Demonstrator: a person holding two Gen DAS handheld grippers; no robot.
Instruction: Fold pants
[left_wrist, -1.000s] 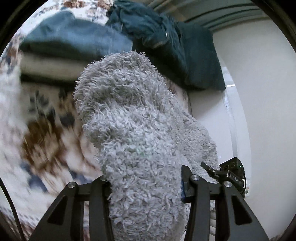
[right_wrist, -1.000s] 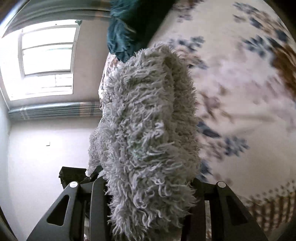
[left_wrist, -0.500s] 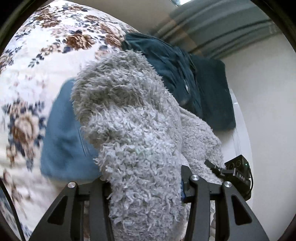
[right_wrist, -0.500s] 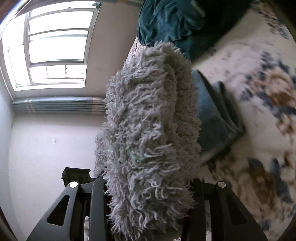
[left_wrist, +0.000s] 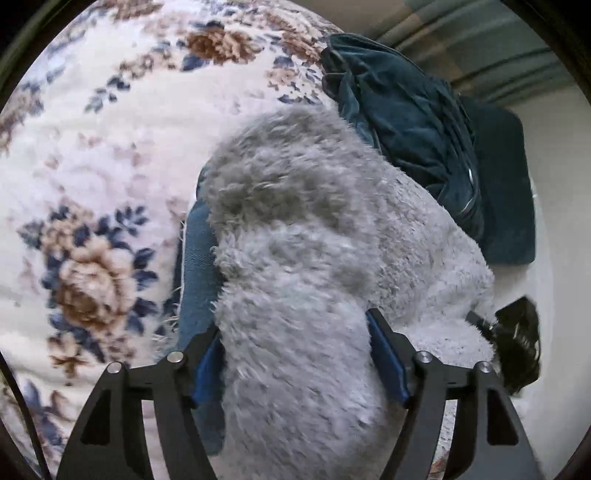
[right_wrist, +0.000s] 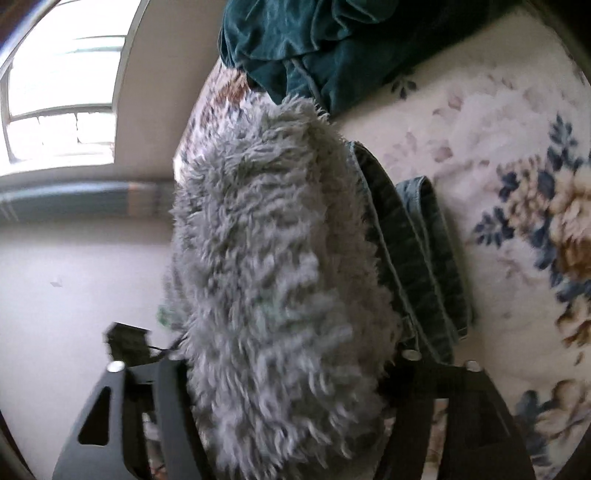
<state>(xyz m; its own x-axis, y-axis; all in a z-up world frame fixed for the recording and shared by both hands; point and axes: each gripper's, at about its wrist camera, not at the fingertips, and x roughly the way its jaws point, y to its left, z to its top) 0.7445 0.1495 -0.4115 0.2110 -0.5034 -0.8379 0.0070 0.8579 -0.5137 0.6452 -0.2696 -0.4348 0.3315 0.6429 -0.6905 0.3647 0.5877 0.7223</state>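
Folded fluffy grey pants (left_wrist: 295, 221) fill the middle of both wrist views. They lie over a stack of folded blue jeans (left_wrist: 195, 258) on the floral bed cover (left_wrist: 110, 147). My left gripper (left_wrist: 295, 325) straddles one end of the grey pants. Its jaws are opening, the blue pads (left_wrist: 388, 362) splayed off the fluff. My right gripper (right_wrist: 288, 358) straddles the other end of the grey pants (right_wrist: 266, 240), its jaws also opening, with the folded jeans (right_wrist: 417, 258) just to its right. What lies under the grey pants is hidden.
A crumpled dark teal garment (left_wrist: 406, 122) lies just beyond the grey pants, the same teal garment (right_wrist: 314, 44) showing at the top of the right wrist view. The bed cover (right_wrist: 498, 147) stretches away on one side. A wall and bright window (right_wrist: 62, 92) lie past the bed edge.
Both grippers carried the grey pants across the bed and down onto the folded jeans. Both sets of fingers, clamped on the fluff before, now stand spread wider.
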